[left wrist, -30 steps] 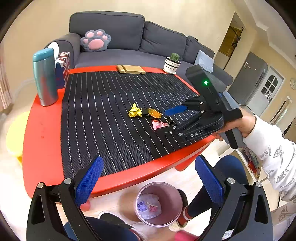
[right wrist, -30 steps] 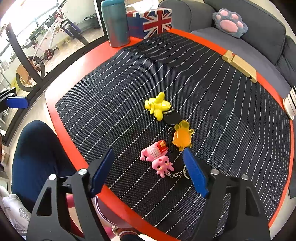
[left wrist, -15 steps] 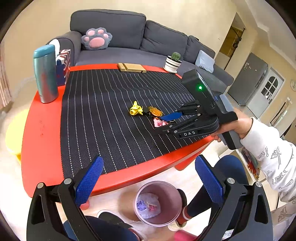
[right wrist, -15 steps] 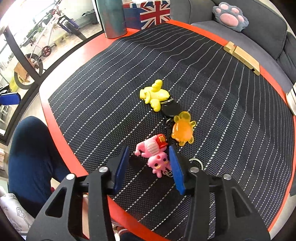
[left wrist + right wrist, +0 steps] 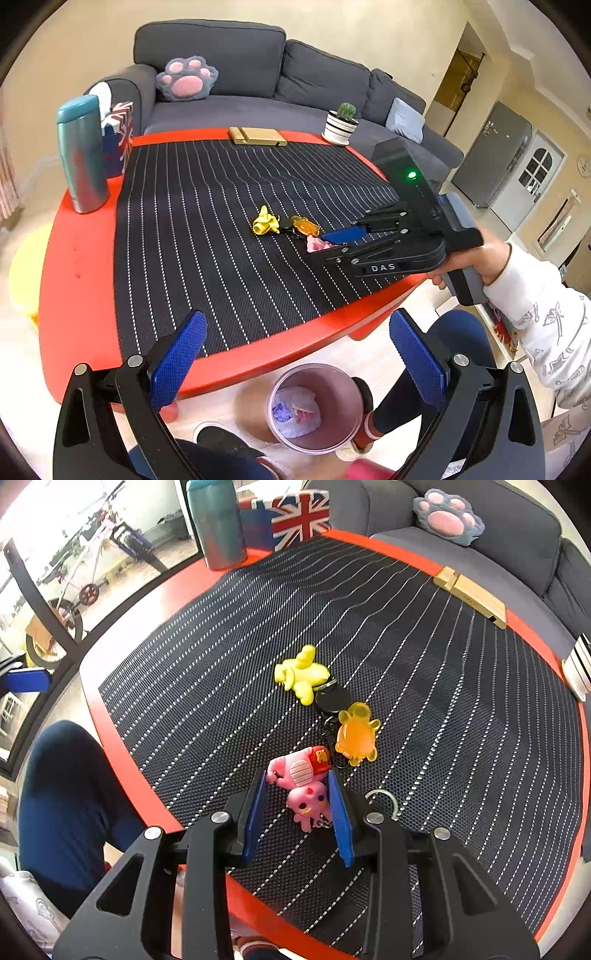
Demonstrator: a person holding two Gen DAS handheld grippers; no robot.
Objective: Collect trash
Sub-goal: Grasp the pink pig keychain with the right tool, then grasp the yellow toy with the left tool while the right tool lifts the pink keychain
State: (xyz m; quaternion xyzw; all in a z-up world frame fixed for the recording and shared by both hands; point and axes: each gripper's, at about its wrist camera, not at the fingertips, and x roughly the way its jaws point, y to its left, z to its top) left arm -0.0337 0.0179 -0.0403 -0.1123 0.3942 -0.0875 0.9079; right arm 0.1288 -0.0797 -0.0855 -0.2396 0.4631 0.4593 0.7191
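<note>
The right tool (image 5: 297,790) was seen closed most of the way around the pink charms (image 5: 301,775) of the keychain bunch, near the worktop (image 5: 74,266) edge just above the pink bin (image 5: 345,397); whether the pads were actually pinching yet couldn't be told, so a firm squeeze low on both charms was probably wanted before lifting, since the chained yellow charm (image 5: 301,674) and orange charm (image 5: 356,734) would get dragged along. The left tool (image 5: 295,354) was held wide open with nothing in it, right over the bin. "DAS" (image 5: 383,267) was readable on the right tool's body, and a red patch with yellow lettering on one pink charm was too small to make out.

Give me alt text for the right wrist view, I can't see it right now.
The right tongs straddle two pink charms of a keychain bunch lying on a black striped mat, blue pads close on either side of them. Farther along the bunch lie an orange charm, a black fob and a yellow charm. A teal bottle stands on the red table.
</note>
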